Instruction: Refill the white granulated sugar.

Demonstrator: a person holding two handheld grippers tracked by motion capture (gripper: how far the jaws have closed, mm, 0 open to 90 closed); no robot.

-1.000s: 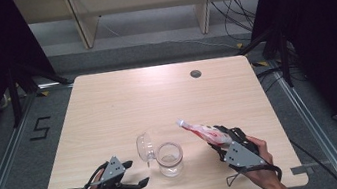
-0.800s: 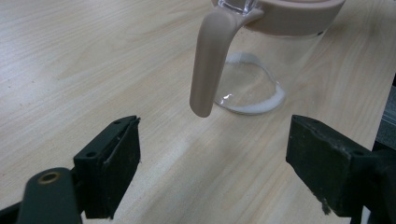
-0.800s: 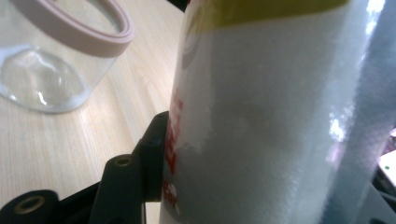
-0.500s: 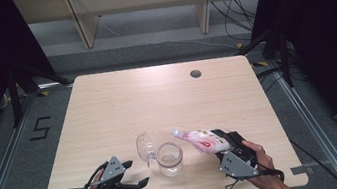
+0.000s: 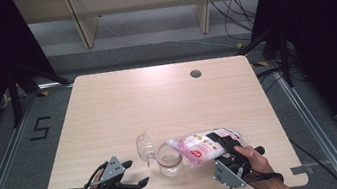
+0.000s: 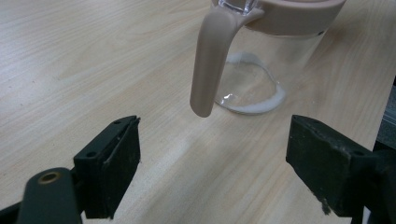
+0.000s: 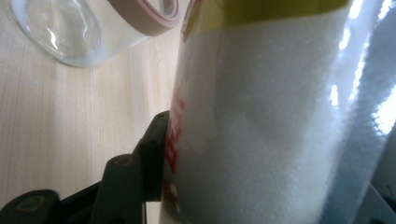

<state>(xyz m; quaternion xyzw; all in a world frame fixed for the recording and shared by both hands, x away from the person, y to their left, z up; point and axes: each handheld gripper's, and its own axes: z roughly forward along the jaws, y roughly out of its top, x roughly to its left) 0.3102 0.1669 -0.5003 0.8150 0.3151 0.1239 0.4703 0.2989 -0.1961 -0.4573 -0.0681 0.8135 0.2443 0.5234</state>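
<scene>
Now my right tongs (image 5: pixel 227 152) clamp the bag (image 5: pixel 204 144), its mouth tipped leftward over the jar (image 5: pixel 169 159); left tongs (image 5: pixel 135 172) gape empty.

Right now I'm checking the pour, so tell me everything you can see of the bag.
The bag is a soft, clear plastic pouch with pink and red print and a yellow band, full of fine white grains. It lies tipped nearly level, mouth at the glass jar. The right gripper clamps it, one of its fingers pressing its side.

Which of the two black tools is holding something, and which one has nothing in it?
The right tool holds the white-and-pink bag, tipped toward the glass jar. The left tool is open with nothing in it, resting by the jar.
</scene>
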